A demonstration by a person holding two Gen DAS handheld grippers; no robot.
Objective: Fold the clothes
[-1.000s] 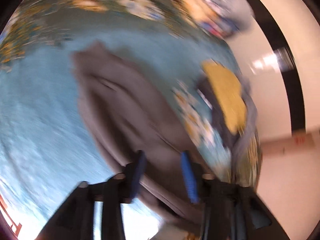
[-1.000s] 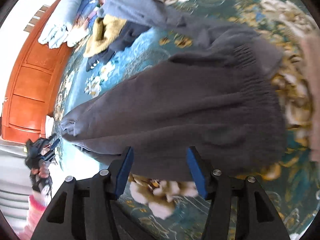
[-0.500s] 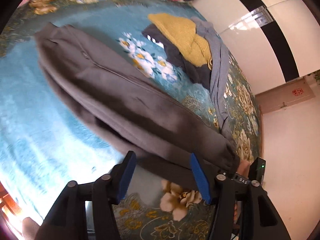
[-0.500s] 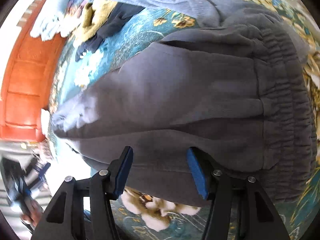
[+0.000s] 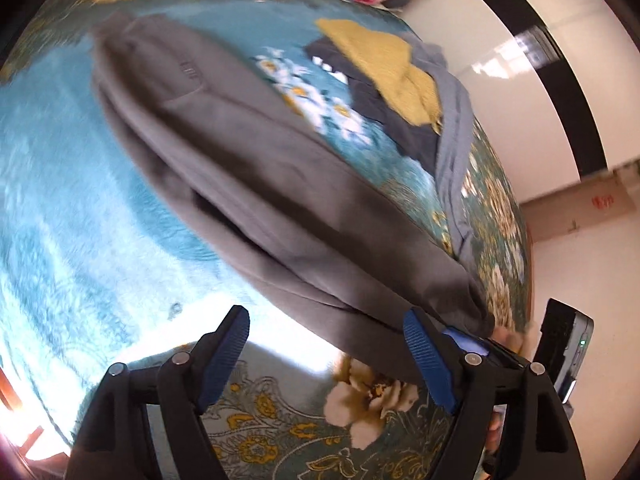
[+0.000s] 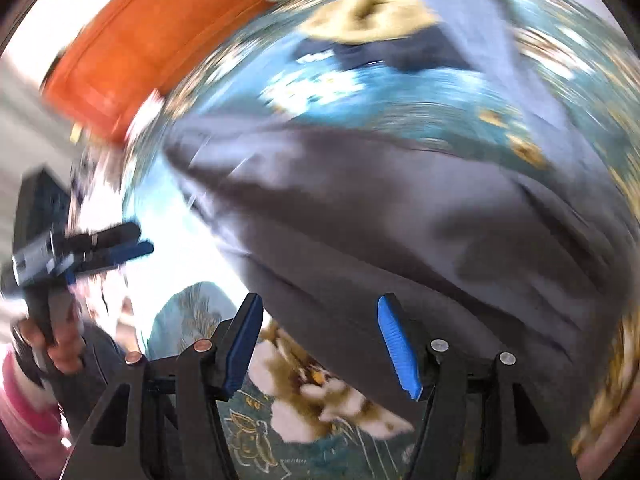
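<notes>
Grey sweatpants (image 5: 256, 168) lie folded lengthwise on a teal floral bedspread (image 5: 60, 208); they also show in the right wrist view (image 6: 400, 216). My left gripper (image 5: 326, 354) is open and empty, hovering just in front of the pants' near edge. My right gripper (image 6: 318, 346) is open and empty at the pants' near edge by the waistband end. The left gripper also shows at the left of the right wrist view (image 6: 120, 246), held by a hand. The right wrist view is blurred.
A pile of clothes, yellow (image 5: 384, 64), navy (image 5: 400, 120) and blue-grey (image 5: 452, 128), lies beyond the pants. An orange wooden headboard (image 6: 132, 52) stands at the far left. The bed edge and white floor (image 5: 568, 240) are on the right.
Both grippers have pulled back slightly from the pants' near edge. The right view swung left and blurred, now showing the left gripper and headboard. Both grippers stay open.
</notes>
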